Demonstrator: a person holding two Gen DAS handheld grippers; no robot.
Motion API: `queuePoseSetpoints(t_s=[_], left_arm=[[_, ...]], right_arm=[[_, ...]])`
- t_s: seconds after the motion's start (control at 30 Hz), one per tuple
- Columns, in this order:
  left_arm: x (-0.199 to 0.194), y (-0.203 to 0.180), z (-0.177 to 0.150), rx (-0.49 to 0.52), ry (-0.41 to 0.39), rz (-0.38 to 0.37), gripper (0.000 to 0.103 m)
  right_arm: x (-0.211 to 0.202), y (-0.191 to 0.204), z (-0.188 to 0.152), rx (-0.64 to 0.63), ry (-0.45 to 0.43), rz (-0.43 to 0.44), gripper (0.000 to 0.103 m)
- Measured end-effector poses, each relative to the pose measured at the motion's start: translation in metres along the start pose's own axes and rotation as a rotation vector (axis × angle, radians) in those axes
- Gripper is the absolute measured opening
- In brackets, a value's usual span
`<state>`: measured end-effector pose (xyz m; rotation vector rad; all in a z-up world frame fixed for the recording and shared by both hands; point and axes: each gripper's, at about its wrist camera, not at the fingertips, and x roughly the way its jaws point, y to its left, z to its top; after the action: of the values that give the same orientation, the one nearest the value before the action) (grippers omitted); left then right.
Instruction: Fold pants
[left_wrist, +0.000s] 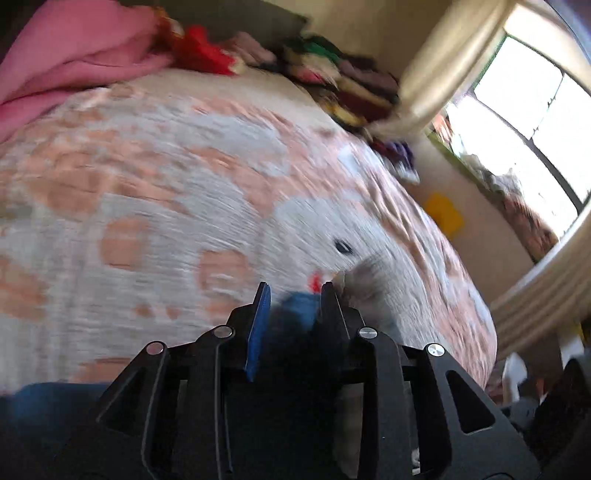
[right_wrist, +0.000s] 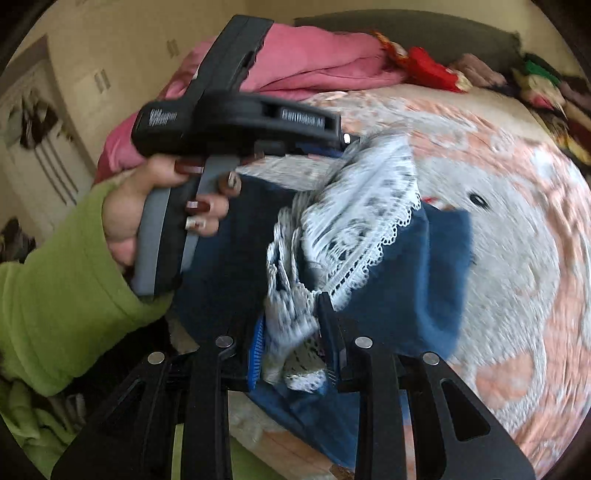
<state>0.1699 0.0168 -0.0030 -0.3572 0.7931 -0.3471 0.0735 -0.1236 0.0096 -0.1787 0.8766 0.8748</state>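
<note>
While both cameras are blurry, the near things still show well enough. In the right wrist view, the right gripper (right_wrist: 291, 332) sits at the bottom, and its two black fingers (right_wrist: 334, 328) pinch a bunch of white lace and blue cloth. That cloth belongs to the pants (right_wrist: 402, 280), which are dark blue with a white lace trim (right_wrist: 362, 221). The pants hang in a bundle just past the fingers, above the bed cover (right_wrist: 517, 258).

A little farther and to the left, a hand (right_wrist: 155, 199) in a green sleeve (right_wrist: 62, 295) holds the left gripper (right_wrist: 347, 142). Its tip touches the top of the lace, but I cannot tell from this view how its jaws stand.

In the left wrist view, the left gripper (left_wrist: 293, 295) has blue cloth (left_wrist: 295, 310) between its fingers and is pressed onto it.

Past the pants, the bed cover spreads wide, with peach and grey shapes. At the far left lies a pink blanket (right_wrist: 317, 62). At the far edge lies a pile of clothes (left_wrist: 332, 70). On the far right there is a bright window (left_wrist: 535, 103) with a pale curtain (left_wrist: 443, 62).
</note>
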Motion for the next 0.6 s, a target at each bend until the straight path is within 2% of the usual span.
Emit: queuePoseSetpoints(t_s=[0.13, 0.3, 0.33, 0.43, 0.53, 0.6], left_arm=[[-0.027, 0.036, 0.003, -0.128, -0.07, -0.055, 0.032], [-0.025, 0.045, 0.0, -0.156, -0.044, -0.077, 0.036], [-0.022, 0.041, -0.001, -0.146, -0.029, -0.085, 0.038], [-0.013, 0.036, -0.005, -0.143, 0.007, -0.117, 0.041], [-0.004, 0.031, -0.01, -0.148, 0.04, -0.155, 0.043], [0.0, 0.026, -0.013, -0.141, 0.054, -0.156, 0.043]], right_arm=[[0.018, 0.031, 0.006, -0.086, 0.027, -0.004, 0.026], [0.034, 0.053, 0.005, -0.124, 0.06, 0.06, 0.027], [0.03, 0.053, 0.004, -0.125, 0.052, 0.057, 0.03], [0.006, 0.057, -0.002, -0.127, 0.007, 0.004, 0.043], [-0.009, 0.055, -0.016, -0.167, 0.002, -0.09, 0.046], [-0.01, 0.057, -0.029, -0.198, 0.014, -0.119, 0.046]])
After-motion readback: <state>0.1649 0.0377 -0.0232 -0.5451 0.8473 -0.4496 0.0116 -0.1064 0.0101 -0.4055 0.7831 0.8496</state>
